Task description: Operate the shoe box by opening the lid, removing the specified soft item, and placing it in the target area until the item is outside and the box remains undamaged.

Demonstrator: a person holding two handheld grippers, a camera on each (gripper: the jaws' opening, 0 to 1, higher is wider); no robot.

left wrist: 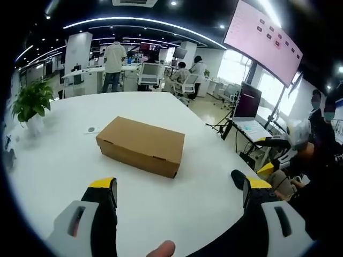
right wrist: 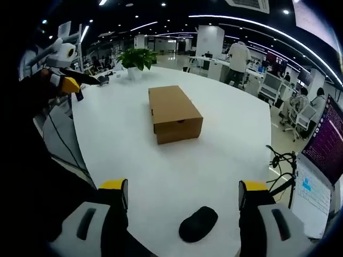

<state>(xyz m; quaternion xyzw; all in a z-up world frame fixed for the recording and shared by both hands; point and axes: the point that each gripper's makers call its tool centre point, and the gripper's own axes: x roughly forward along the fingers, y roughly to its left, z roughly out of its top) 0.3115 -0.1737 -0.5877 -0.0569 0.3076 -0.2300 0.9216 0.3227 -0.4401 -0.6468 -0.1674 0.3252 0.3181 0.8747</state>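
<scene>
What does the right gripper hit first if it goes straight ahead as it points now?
Probably the black soft item, lying on the white table just ahead of the open right gripper, slightly toward its right tong. Beyond it stands the closed cardboard shoe box. Depth is uncertain; a higher path could pass over the item.

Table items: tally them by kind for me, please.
Cardboard shoe box, lid shut: 1
Potted plant: 1
Small black soft item: 1
Small round disc: 1
Total: 4
</scene>
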